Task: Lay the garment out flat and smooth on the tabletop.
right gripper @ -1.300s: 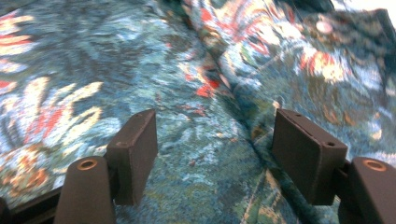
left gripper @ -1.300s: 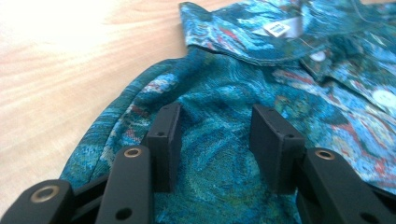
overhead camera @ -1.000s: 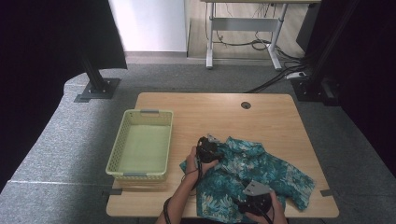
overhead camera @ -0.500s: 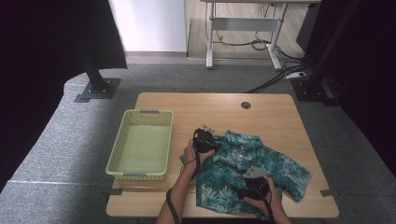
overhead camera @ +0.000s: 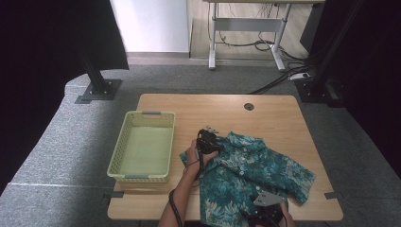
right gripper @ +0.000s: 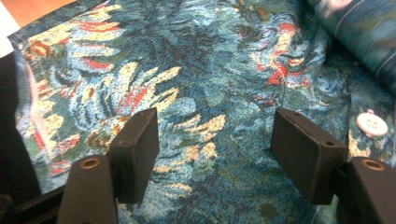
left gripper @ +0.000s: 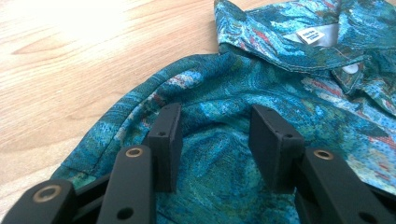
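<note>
Since a second ago the shirt point(overhead camera: 246, 177) has been drawn out flatter, its hem pulled toward the near edge of the bench point(overhead camera: 279, 118), and my right tool point(overhead camera: 265, 213) has slid down to that edge while my left tool point(overhead camera: 208, 140) has eased a little away from the basket point(overhead camera: 142, 146). Taking the shirt as my landmark: the basket stands just beside its left sleeve, not touching it that I can tell, and the bench's cable hole lies well beyond its collar.

My left tool sits on the left shoulder, just short of the collar and its label point(left gripper: 312, 35). Its jaws have just been opening a little and stand half apart, a soft ridge of cloth rising between the pads point(left gripper: 169, 135); I can't tell whether they still pinch it. My right tool hovers over the lower front panel, close to a white button point(right gripper: 372, 124), jaws wide and gripping nothing.

I judge the spreading is nearly done: the body lies open, the far sleeve is still rumpled. Next I'd expect to smooth or begin folding.
</note>
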The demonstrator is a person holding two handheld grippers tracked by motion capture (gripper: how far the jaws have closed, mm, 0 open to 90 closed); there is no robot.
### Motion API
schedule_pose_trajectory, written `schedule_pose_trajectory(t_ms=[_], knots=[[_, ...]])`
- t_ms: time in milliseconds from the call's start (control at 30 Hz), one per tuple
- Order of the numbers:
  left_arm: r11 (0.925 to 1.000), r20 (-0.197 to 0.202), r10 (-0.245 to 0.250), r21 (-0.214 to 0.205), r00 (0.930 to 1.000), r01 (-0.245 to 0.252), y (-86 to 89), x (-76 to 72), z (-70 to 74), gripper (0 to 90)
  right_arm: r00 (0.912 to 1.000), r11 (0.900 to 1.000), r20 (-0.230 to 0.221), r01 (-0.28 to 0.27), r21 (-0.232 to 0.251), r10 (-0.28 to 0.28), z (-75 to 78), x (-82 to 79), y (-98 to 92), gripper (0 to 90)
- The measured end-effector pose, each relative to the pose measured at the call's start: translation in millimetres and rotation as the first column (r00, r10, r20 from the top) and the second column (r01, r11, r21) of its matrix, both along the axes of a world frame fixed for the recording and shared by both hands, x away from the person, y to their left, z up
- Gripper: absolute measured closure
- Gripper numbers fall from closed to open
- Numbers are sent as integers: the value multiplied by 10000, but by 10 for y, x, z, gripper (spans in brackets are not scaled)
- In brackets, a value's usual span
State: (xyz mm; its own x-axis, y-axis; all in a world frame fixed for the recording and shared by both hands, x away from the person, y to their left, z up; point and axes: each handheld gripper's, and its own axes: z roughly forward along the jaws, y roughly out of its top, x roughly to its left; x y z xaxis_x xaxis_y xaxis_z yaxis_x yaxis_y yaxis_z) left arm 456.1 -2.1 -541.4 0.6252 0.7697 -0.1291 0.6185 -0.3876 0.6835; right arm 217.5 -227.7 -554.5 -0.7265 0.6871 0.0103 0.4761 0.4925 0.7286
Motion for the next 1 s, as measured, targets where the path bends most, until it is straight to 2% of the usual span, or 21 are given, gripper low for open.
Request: schedule_pose_trajectory(t_ms=[133,200,267,367,467,567,667,800,933,1000], knots=[[9993,-128,299,234,9995,-296,18,2,24,545,9996,9999,-237,-126,-67,124,23,-61,8,321],[9989,-314,129,447,9994,-115,34,-11,58,519,9984,9992,-559,38,405,-15,48,-9,-29,329],[9994,-192,-61,343,9998,68,56,-70,120,511,9982,9959,-441,443,786,-410,104,53,-98,330],[9987,253,-507,123,9984,504,72,-239,245,508,9949,9914,-257,991,854,-973,176,141,-213,327],[9962,449,-872,126,9952,867,47,-464,320,498,9885,9859,-100,1512,717,-1509,181,193,-305,321],[9907,779,-1352,248,9878,1336,-6,-717,302,493,9840,9817,-59,1781,672,-1781,172,227,-373,317],[9856,982,-1692,189,9807,1682,-36,-941,251,490,9810,9800,-185,1940,451,-1934,125,282,-396,315],[9801,989,-1923,-300,9763,1961,-36,-1196,184,488,9803,9805,-295,1959,166,-1954,58,335,-380,315],[9755,906,-2090,-506,9737,2141,-11,-1363,110,484,9826,9832,-342,1824,-26,-1823,33,358,-353,309],[9745,825,-2156,-456,9730,2198,-1,-1412,68,484,9829,9836,-361,1801,-106,-1804,37,369,-344,309]])
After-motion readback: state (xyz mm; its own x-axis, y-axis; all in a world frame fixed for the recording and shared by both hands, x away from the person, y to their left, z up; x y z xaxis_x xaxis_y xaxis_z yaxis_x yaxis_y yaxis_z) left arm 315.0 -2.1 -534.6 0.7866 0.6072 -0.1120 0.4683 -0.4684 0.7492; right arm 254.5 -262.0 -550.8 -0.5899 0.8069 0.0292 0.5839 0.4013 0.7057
